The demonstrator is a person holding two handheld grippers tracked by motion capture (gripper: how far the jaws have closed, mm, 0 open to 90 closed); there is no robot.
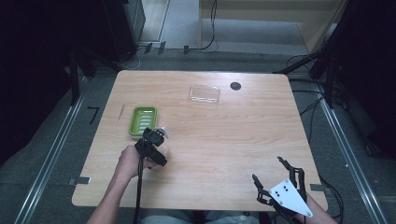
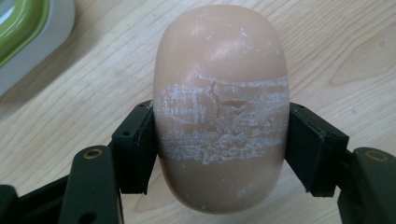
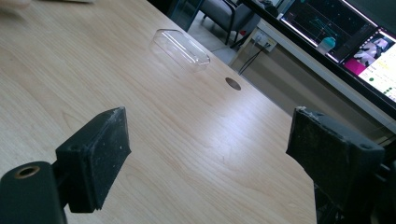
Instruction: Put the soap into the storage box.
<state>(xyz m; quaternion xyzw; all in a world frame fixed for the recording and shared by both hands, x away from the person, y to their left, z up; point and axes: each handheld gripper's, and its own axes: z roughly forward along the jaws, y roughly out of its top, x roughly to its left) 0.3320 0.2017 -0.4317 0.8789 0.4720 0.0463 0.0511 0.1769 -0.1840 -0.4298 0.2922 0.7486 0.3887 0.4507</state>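
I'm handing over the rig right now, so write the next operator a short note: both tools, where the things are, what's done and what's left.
Left tool: shut on the bar of soap, pads on its two long sides, over the table next to the green soap dish.
Right tool: open, holding nothing, near the table's right front corner.
Clear lid: lying at the far middle of the table, beside the round hole.
Done: soap gripped.
Left, probably: set the soap in the green dish, release, then perhaps fetch the lid with the free tool and cover the dish.
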